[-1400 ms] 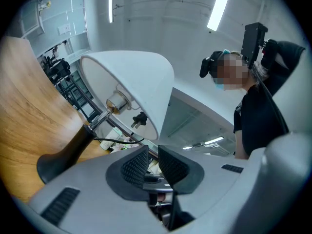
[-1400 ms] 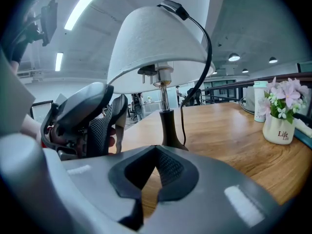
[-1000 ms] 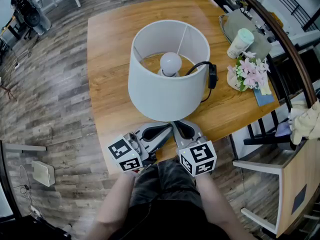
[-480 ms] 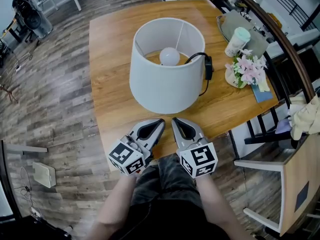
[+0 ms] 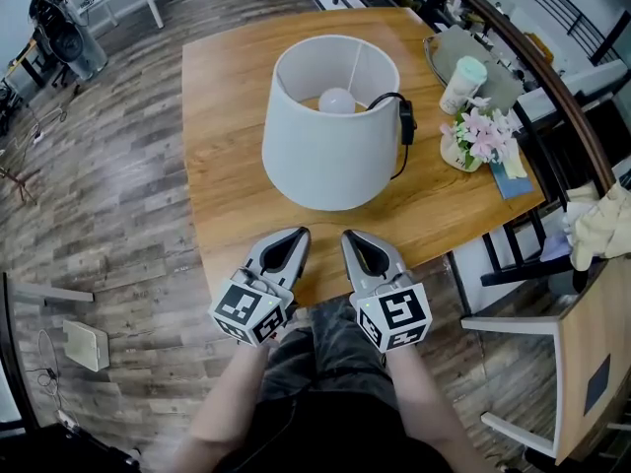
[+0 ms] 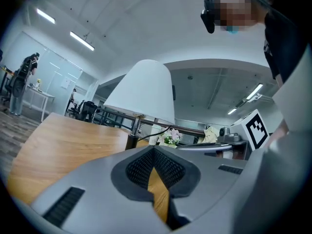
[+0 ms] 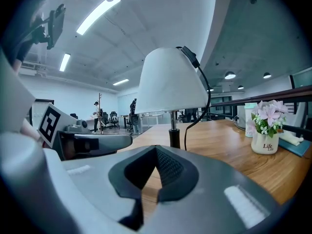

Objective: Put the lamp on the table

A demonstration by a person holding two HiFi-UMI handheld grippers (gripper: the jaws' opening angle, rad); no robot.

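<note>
The lamp (image 5: 330, 141), with a white drum shade, a bulb (image 5: 337, 100) and a black cord with a switch (image 5: 405, 121), stands upright on the wooden table (image 5: 227, 116). My left gripper (image 5: 293, 235) and right gripper (image 5: 352, 236) hover side by side over the table's near edge, short of the shade and apart from it. Both are shut with nothing between the jaws. In the left gripper view the lamp (image 6: 144, 91) stands ahead beyond the left gripper (image 6: 155, 147). In the right gripper view the lamp (image 7: 170, 82) stands ahead on its dark stem (image 7: 174, 130), beyond the right gripper (image 7: 157, 147).
At the table's right side stand a pot of pink flowers (image 5: 480, 138), a pale green cup (image 5: 463, 82) on a tray (image 5: 488, 92) and a blue book (image 5: 513, 180). A chair (image 5: 552, 333) stands off the table's right corner. A railing runs behind.
Both grippers have drawn back from under the lampshade to the table's near edge. The lamp stays standing on the table, now free of them.
</note>
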